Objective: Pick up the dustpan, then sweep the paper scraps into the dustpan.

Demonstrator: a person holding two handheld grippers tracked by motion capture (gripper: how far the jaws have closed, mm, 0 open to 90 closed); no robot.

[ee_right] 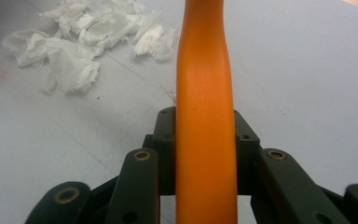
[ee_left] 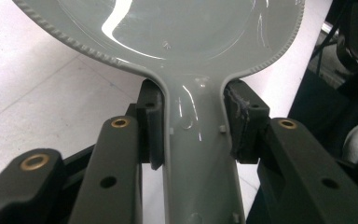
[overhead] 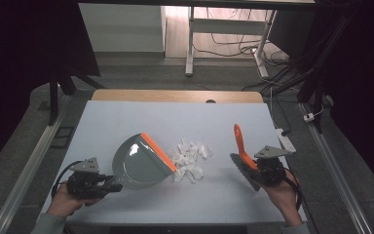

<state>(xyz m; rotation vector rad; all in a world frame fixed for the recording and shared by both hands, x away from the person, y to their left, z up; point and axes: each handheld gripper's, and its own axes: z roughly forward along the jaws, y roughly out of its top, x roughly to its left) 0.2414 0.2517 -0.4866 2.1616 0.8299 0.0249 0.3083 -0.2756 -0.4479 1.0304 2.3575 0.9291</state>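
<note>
**Dustpan and brush poised on either side of the paper scraps**

Dustpan [overhead: 139, 163] is lying tilted on the white table [overhead: 126, 122] in the high view, its orange lip facing the heap of torn paper scraps [overhead: 190, 158] and touching the near edge of it, seemingly so the scraps can be pushed straight in. The left gripper [overhead: 108, 184] is holding it by the handle. Across the heap, the right gripper [overhead: 253, 170] is carrying the brush [overhead: 241, 153], orange handle pointing up and away, bristles low by the table and apart from the paper, probably ready for a sweep toward the pan. The pan's grey bowl is looking empty.

In the left gripper view, both pads are pressing the sides of the grey dustpan handle [ee_left: 200, 158] where it narrows below the bowl, a firm clamp that is keeping the pan steady. No scraps are showing in the glossy bowl.

In the right gripper view, the jaws are clamping the orange brush handle [ee_right: 206, 116], with the paper scraps [ee_right: 74, 42] lying ahead and to the left.
</note>
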